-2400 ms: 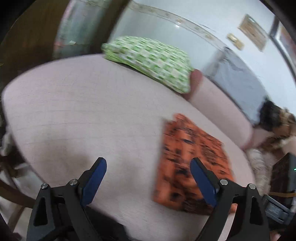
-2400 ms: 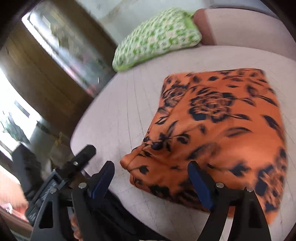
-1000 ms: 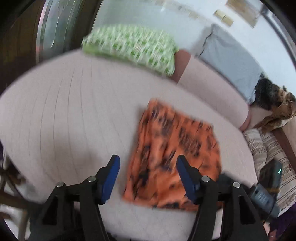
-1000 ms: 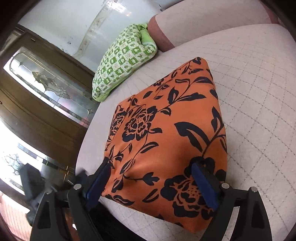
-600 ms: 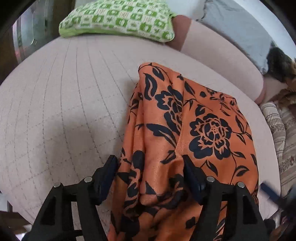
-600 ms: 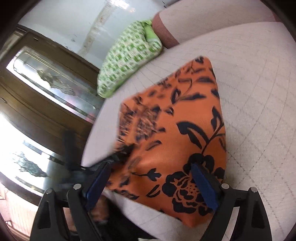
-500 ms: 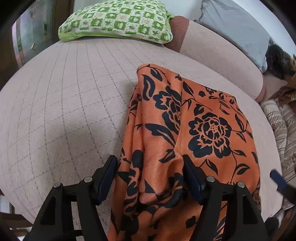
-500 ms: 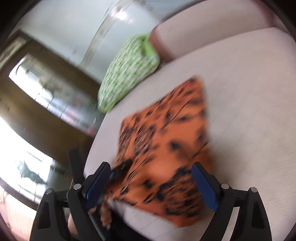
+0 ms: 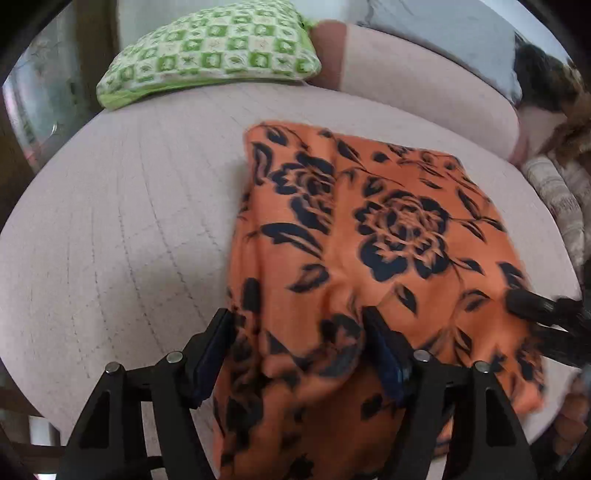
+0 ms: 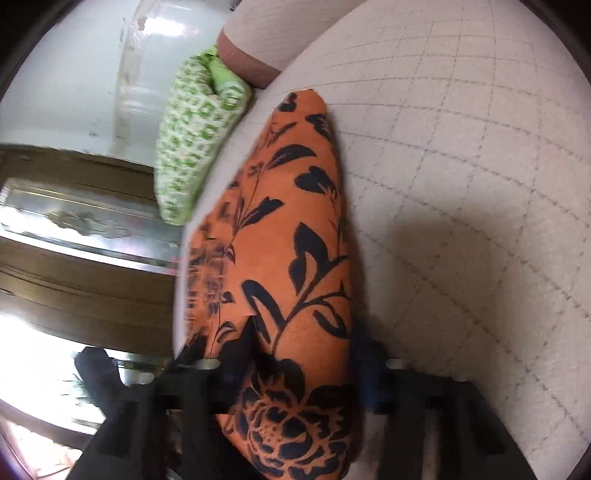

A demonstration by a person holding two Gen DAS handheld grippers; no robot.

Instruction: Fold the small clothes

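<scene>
On a quilted pale-pink cushion (image 9: 122, 221), lying folded, toward 3 o'clock of the left wrist view: an orange cloth with black flowers (image 9: 388, 236), near edge hanging over the cushion's front at 6 o'clock. Straddling that near edge at 6 o'clock: the left gripper (image 9: 297, 347), jaws spread, having just been widening, a bunched ridge of fabric rising between the blue pads (image 9: 207, 358), which seem only to be brushing it, not pinching. Poking in at 4 o'clock, resting against the cloth's right corner: the black tip of the right gripper (image 9: 532, 306).

Seen from the right wrist, running from 12 down to 6 o'clock: the same cloth (image 10: 291, 258), its near end sitting between the blurred fingers of the right gripper (image 10: 301, 373), jaws having just been closing around it; smeared too much to be telling whether the pads are already pressing.

Leaning at 11 o'clock, well apart from the cloth: a green-and-white checked pillow (image 9: 210, 51). Lying at 1 o'clock against the backrest: a grey pillow (image 9: 443, 33).
</scene>
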